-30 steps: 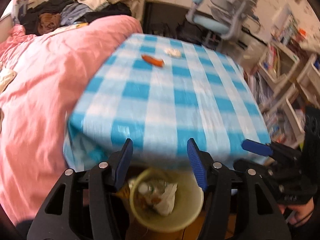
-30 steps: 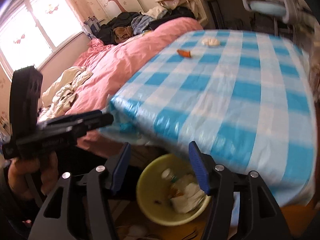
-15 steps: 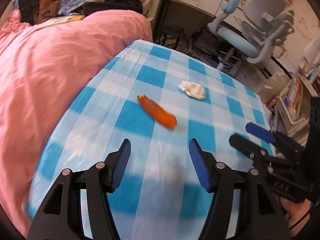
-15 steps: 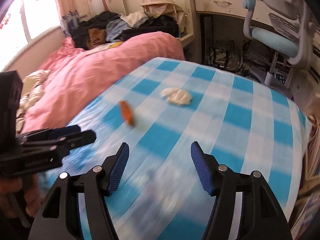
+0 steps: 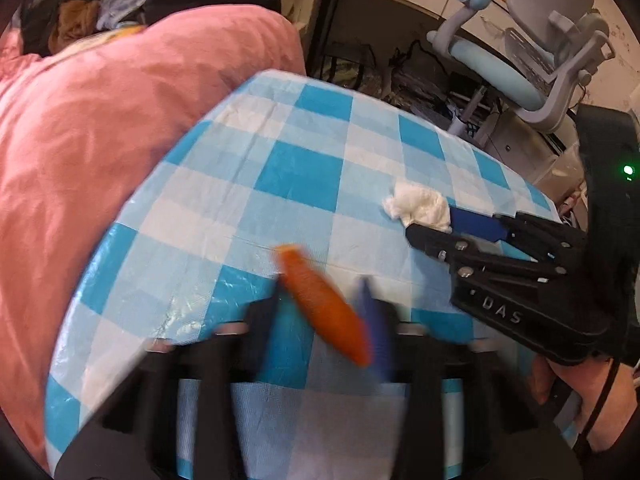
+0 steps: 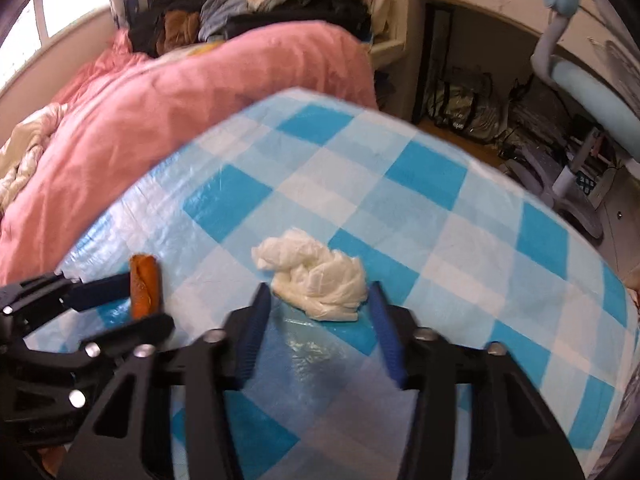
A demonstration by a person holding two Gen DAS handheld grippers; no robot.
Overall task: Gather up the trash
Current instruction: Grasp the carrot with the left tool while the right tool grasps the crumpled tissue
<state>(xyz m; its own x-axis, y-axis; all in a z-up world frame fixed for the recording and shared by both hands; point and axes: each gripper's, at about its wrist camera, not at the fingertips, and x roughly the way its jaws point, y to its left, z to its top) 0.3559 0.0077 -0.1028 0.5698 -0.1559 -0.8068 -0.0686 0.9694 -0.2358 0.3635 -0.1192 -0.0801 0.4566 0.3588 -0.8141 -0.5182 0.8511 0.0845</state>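
An orange wrapper [image 5: 324, 304] lies on the blue-and-white checked table [image 5: 304, 176]. My left gripper [image 5: 324, 300] is open, blurred by motion, with a finger on each side of the wrapper. It also shows in the right wrist view [image 6: 116, 308] around the wrapper [image 6: 145, 286]. A crumpled white tissue [image 6: 316, 276] lies between the open fingers of my right gripper [image 6: 318, 294]. In the left wrist view the tissue [image 5: 418, 206] sits at the tips of the right gripper [image 5: 432, 226].
A pink duvet [image 5: 100, 128] on a bed borders the table's left side, with a pile of clothes [image 6: 224, 16] behind it. A grey and blue desk chair [image 5: 532, 52] and bags [image 6: 464, 100] stand beyond the far edge.
Both grippers moved from the bin at the table's near edge forward over the table. The left one now straddles the orange wrapper, the right one the tissue.
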